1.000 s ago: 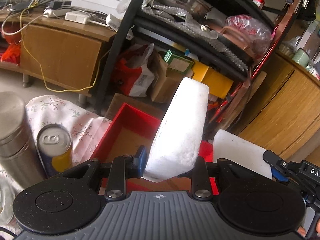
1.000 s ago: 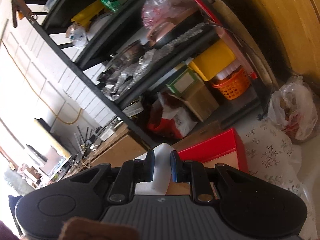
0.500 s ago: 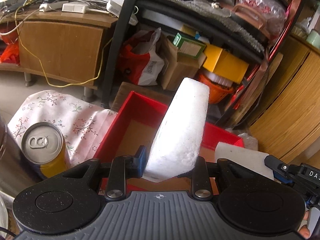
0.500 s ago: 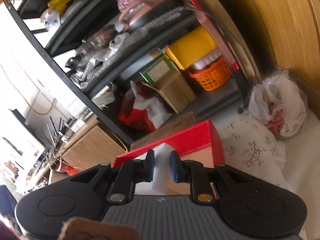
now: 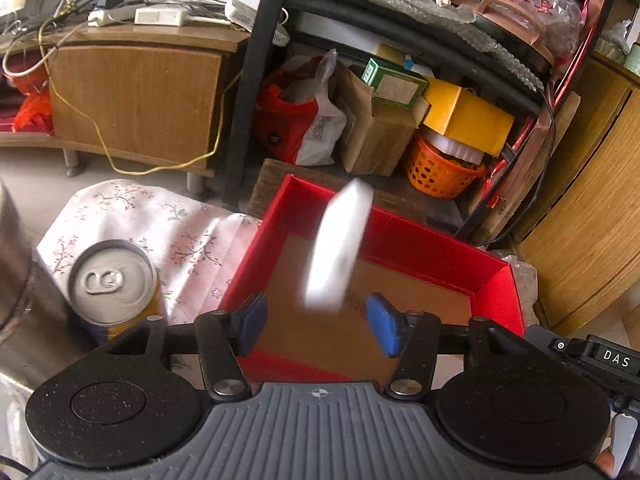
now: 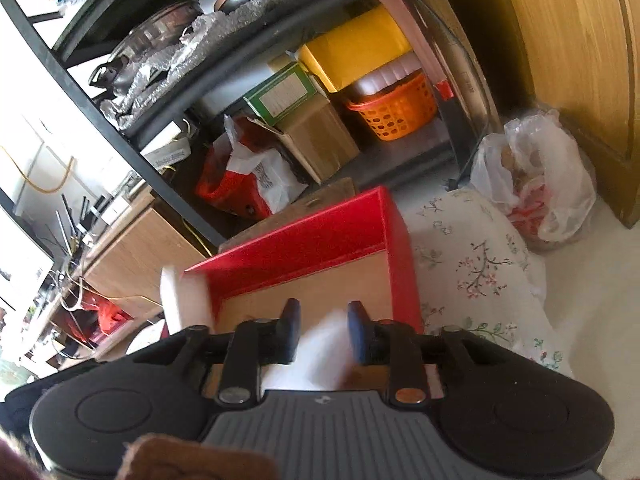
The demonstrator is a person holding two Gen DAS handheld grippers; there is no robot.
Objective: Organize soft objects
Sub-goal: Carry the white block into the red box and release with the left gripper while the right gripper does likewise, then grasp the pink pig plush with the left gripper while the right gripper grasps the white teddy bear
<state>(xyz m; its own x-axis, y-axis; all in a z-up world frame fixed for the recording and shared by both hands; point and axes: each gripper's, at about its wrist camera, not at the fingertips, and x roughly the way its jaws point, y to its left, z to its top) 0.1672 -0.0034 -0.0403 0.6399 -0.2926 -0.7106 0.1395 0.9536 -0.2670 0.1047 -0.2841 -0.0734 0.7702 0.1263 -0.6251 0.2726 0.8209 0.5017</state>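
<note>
Left wrist view: my left gripper [image 5: 318, 326] stands wide open, its blue pads [image 5: 382, 330] well apart and touching nothing. Between and beyond them a white foam block [image 5: 338, 246] appears blurred and on edge, tilted, over the red box [image 5: 496, 280]; whether it touches the cardboard-coloured floor of the box I cannot tell. The box rests on a surface covered by a floral cloth [image 5: 160, 220]. Left of the gripper, on that cloth, stands a yellow drink can [image 5: 114, 284] with its pull tab on top, and just beside the can a steel flask [image 5: 20, 292] at the frame edge. Beyond the box: a black shelf rack [image 5: 248, 92] holding an orange basket [image 5: 440, 168], a yellow box [image 5: 468, 120] and a cardboard box [image 5: 378, 136].

Right wrist view: my right gripper [image 6: 320, 330] is partly open, with a second white foam piece [image 6: 320, 354], blurred, lying between its pads; whether the pads touch it I cannot tell. This view alone shows the right wall of the red box [image 6: 402, 264] from outside, the floral cloth [image 6: 480, 280] running on to the right of it, and a clear plastic bag [image 6: 536, 188] against the wooden cabinet [image 6: 560, 60]. A pale block [image 6: 182, 300] shows at the box's left wall, only partly visible. The can and flask appear in the left view only.
</note>
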